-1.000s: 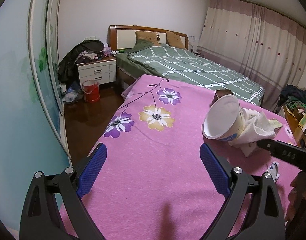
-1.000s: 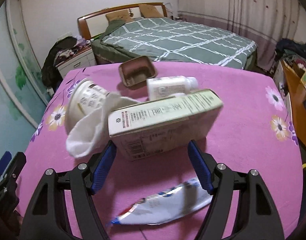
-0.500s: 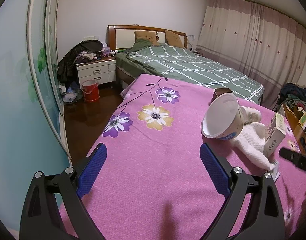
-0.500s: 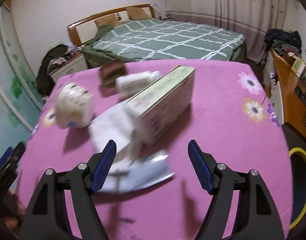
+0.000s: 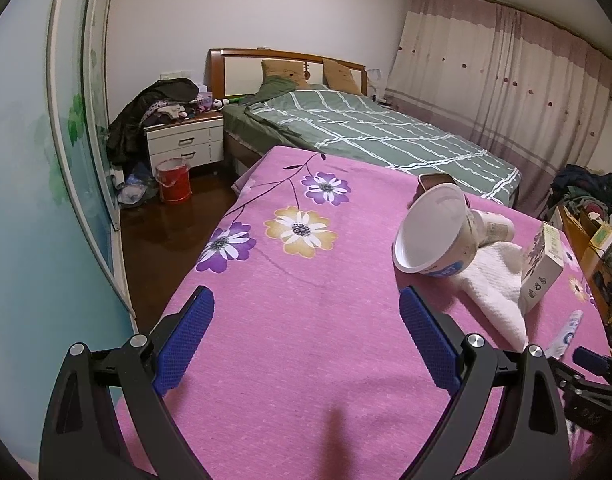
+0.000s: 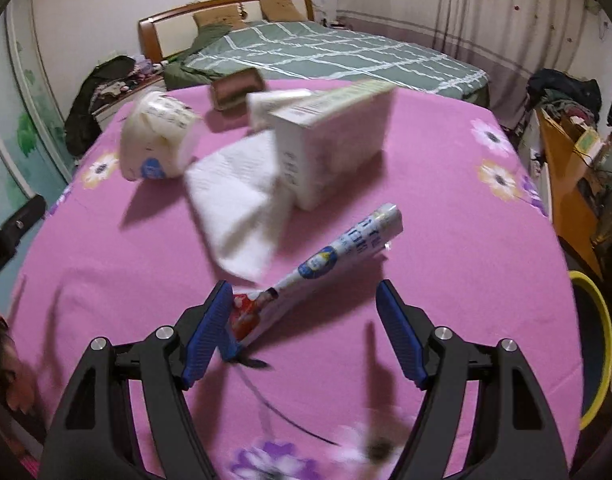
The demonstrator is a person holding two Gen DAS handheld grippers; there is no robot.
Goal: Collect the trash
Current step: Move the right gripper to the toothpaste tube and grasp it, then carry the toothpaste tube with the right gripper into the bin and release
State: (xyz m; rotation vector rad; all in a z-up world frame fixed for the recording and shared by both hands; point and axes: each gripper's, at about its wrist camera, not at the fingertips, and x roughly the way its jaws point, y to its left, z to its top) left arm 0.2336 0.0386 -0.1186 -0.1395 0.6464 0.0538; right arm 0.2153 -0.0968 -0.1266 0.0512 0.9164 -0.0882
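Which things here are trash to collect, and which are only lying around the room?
For the job: paper cup, carton box, white tissue, snack wrapper, small bottle, brown tray.

Just lying about: pink flowered cover, green bed, nightstand, red bucket, curtains.

Pink floral cloth being seen as matt, finely woven. White towel: soft cloth, waffle-textured in left view. Tipped cup: smooth plastic or coated paper, slight sheen inside being shown. Box: printed cardboard, matt. Wrapper: glossy printed film, light being reflected. Pads on left gripper: blue, rough dimpled rubber; frames matt black plastic, bright metal screws. Right gripper being built alike. Headboard: varnished wood. Floor: dark, glossy.
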